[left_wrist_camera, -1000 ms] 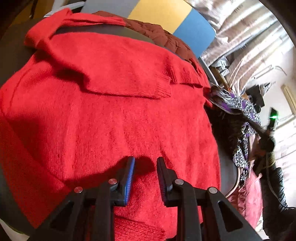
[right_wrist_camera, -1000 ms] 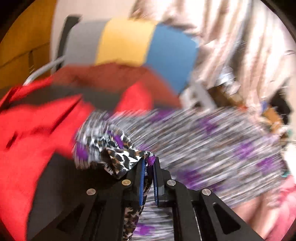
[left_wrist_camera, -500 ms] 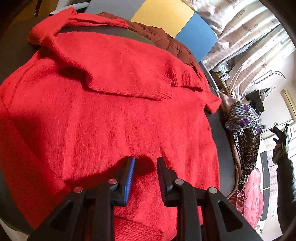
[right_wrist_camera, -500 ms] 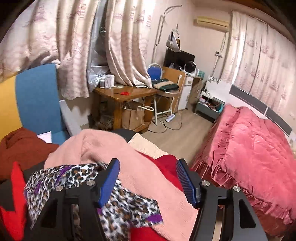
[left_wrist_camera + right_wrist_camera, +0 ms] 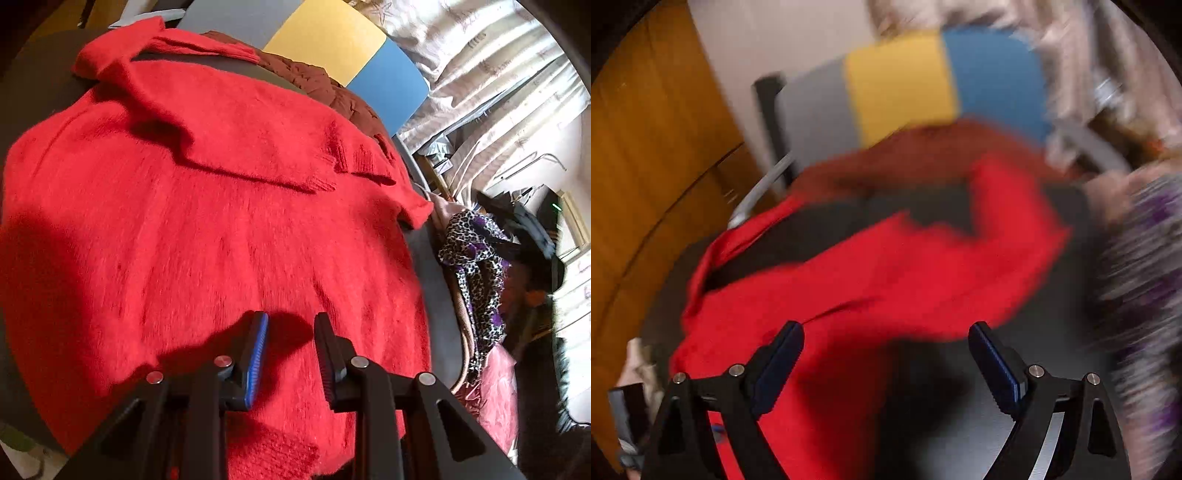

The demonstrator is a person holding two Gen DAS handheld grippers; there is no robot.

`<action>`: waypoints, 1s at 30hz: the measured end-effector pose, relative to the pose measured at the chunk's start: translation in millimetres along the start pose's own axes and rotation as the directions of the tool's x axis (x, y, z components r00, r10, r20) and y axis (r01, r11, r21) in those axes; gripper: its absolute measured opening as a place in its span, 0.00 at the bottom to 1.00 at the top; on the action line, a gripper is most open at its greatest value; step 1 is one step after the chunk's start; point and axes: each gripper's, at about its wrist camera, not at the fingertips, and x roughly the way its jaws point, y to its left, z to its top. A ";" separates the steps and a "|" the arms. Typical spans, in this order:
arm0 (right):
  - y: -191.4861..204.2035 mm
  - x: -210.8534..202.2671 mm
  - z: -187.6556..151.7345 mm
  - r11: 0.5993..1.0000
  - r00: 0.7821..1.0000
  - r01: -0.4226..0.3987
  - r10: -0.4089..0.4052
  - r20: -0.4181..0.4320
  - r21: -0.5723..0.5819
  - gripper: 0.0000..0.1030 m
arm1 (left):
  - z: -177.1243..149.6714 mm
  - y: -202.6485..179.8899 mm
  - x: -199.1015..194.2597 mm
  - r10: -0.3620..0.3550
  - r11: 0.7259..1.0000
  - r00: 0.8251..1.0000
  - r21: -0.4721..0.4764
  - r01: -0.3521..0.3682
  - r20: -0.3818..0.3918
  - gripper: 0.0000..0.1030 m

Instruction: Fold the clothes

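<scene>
Behind the dark round worktop (image 5: pixel 430 258) stands a chair (image 5: pixel 332 40) with a grey, yellow and blue back, and pale curtains (image 5: pixel 491 74) hang further back. On the worktop lies the red sweater (image 5: pixel 207 229), spread almost flat, with one sleeve (image 5: pixel 229 144) folded across the chest. At the right edge of the worktop a leopard-print cloth (image 5: pixel 476 266) rests on a pile, apart from the sweater.

Left gripper (image 5: pixel 291 350) hovers over the lower part of the sweater; its fingers stand a little apart, and I see no fabric pinched between them. Right gripper (image 5: pixel 886 354) has just been opening its fingers and they are now wide, with nothing between them; the right wrist view is blurred, but the sweater's right side is under it.

I judge the sweater to be a soft, fuzzy knit, rather thick, light enough for one gripper but limp, so it will sag and stretch if it is lifted by one point. It does not look slippery. Good places to take hold are the ribbed hem (image 5: pixel 258 446) near the left gripper and the firmer side edge or shoulder, pinching both layers together.
</scene>
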 end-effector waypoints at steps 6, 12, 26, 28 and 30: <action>74.9 83.1 -62.5 0.969 0.983 0.183 -0.183 0.014 -0.166 0.89 | -21.0 9.0 -17.5 -0.009 1.000 1.000 -0.025 0.009 0.013 0.25; 43.3 78.0 -54.1 0.957 0.968 0.248 -0.250 0.007 -0.150 0.88 | -32.4 27.1 -35.8 0.001 0.997 1.000 -0.076 -0.002 -0.018 0.23; -29.9 76.9 -36.0 0.964 0.968 0.250 -0.252 -0.017 -0.091 1.00 | 3.5 -7.1 -66.2 0.152 0.987 0.987 0.036 -0.154 0.059 0.25; -29.8 77.2 -36.2 0.963 0.967 0.252 -0.255 -0.016 -0.093 1.00 | 36.3 -23.1 -70.1 0.286 0.935 0.945 0.167 -0.311 0.157 0.25; -30.1 77.9 -35.8 0.962 0.966 0.255 -0.257 -0.015 -0.096 1.00 | 69.8 -25.5 -71.6 0.338 0.898 0.917 0.220 -0.381 0.210 0.25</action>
